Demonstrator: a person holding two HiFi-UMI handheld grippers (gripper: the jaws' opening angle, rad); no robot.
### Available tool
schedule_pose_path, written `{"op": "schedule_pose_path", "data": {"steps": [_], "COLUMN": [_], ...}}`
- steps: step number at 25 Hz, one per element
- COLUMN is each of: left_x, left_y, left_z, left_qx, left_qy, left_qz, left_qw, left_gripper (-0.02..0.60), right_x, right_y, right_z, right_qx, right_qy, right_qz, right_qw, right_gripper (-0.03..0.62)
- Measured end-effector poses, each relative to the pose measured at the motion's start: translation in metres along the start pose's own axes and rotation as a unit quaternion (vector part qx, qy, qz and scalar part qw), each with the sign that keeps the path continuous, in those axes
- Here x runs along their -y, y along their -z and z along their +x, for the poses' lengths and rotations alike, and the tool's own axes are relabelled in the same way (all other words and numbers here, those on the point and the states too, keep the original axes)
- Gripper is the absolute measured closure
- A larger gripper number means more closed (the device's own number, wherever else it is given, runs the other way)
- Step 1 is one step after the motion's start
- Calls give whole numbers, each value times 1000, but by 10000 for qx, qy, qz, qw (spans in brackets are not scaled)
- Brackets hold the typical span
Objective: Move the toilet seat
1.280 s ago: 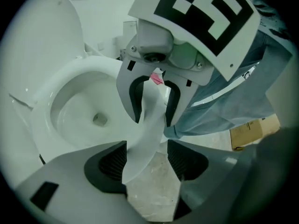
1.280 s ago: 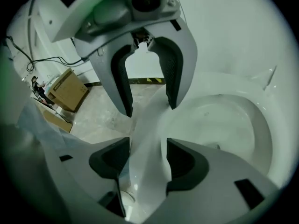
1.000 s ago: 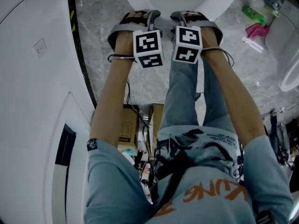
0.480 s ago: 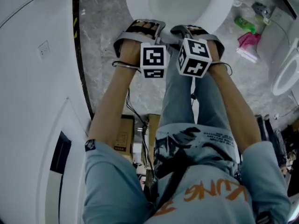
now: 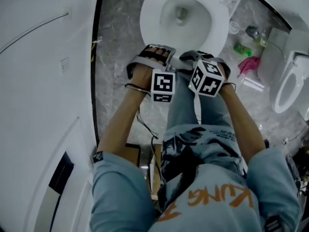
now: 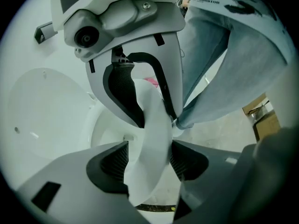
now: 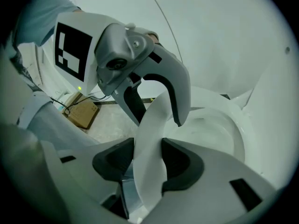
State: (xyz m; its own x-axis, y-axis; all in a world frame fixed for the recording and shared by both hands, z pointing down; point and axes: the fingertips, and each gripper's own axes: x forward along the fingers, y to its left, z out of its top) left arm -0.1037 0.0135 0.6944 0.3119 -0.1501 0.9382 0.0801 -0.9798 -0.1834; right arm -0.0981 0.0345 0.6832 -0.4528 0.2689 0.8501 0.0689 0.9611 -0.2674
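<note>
The white toilet seat rings the bowl at the top of the head view. Both grippers hold its front edge side by side. My left gripper is shut on the seat rim, which runs between its dark pads. My right gripper has the same rim between its pads; its jaws have just been closing and now press on it. In each gripper view the other gripper shows higher up on the seat. The rim stands lifted above the bowl.
A second white toilet fixture stands at the right, with a green bottle and a pink item on the marble floor beside it. A white panel wall runs along the left. The person's jeans legs and a cardboard box are below.
Both hands have risen with the seat's front edge in them. The head view has tilted, and more of the bowl now shows.
</note>
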Motion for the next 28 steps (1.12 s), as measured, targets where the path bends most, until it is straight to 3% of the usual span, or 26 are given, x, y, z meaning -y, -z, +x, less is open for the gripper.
{"op": "schedule_pose_path", "data": {"steps": [4, 8, 15, 23, 28], "left_x": [-18, -37, -80, -139, -188], "left_y": [-13, -22, -35, -56, -64], "left_z": [-35, -68, -110, -149, -172], "left_qx": [8, -80, -212, -304, -293], "left_qy": [-88, -344, -707, -870, -1156], "left_qz": [-62, -11, -48, 83, 24], "left_qw": [9999, 9994, 9973, 9957, 9929], "left_gripper": [335, 424, 446, 465, 469], "right_x": [0, 9, 31, 66, 98], "right_y": [-15, -31, -49, -62, -74], "right_z": [-36, -69, -118, -182, -224], "right_qx": [94, 194, 135, 275, 408], "right_qy": [97, 509, 1278, 1997, 2441], "right_qz": [120, 108, -351, -508, -567], "right_qw": [9998, 9985, 9911, 9782, 9672], "right_gripper": [408, 410, 435, 473, 501]}}
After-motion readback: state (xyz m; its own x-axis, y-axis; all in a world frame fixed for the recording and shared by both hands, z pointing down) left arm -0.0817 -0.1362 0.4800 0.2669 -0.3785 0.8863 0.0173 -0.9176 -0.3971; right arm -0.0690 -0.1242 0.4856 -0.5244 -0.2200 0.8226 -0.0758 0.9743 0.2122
